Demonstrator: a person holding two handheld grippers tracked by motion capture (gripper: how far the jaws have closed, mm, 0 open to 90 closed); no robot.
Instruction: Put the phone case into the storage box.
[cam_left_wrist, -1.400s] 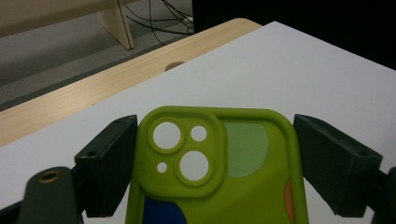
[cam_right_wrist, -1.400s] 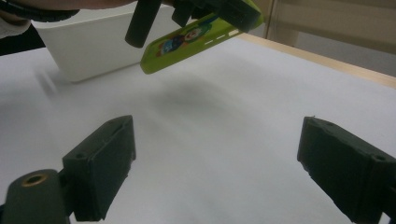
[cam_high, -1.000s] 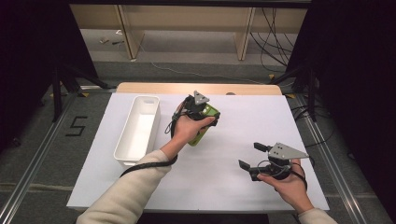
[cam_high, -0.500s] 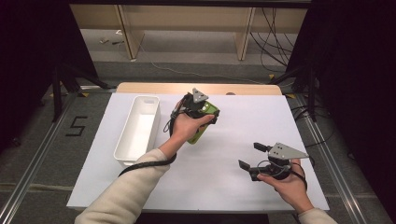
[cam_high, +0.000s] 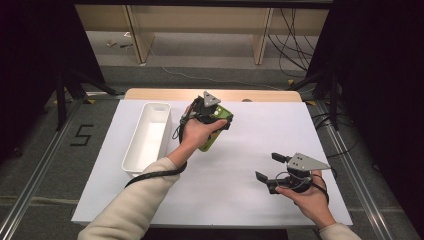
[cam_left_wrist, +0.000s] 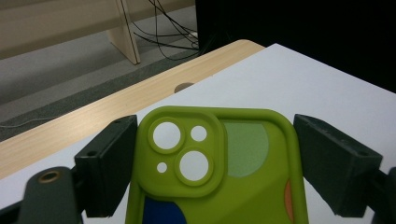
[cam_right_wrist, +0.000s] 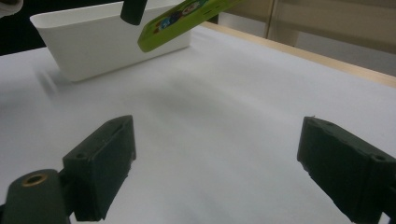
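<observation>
One green phone case is clamped between the left gripper jaws, pads pressing on its two long edges, camera cutouts facing up toward the lens in the left gripper view. Case is held off the surface, tilted, over the middle-back area, just right of the white tray. In the right gripper view it hangs in the air in front of the tray's long wall, apart from it. Orange and blue patches show on the case back; can't make out the print, too close and cropped.

Right gripper sits near the front right of the surface, well apart from the case, jaws spread wide with nothing between them, pointing roughly toward the tray. Right hand holds it low; whether it rests on the surface is hard to tell from above. Tray interior looks bare. White sheet covers the surface, wooden edge showing along the far side.
</observation>
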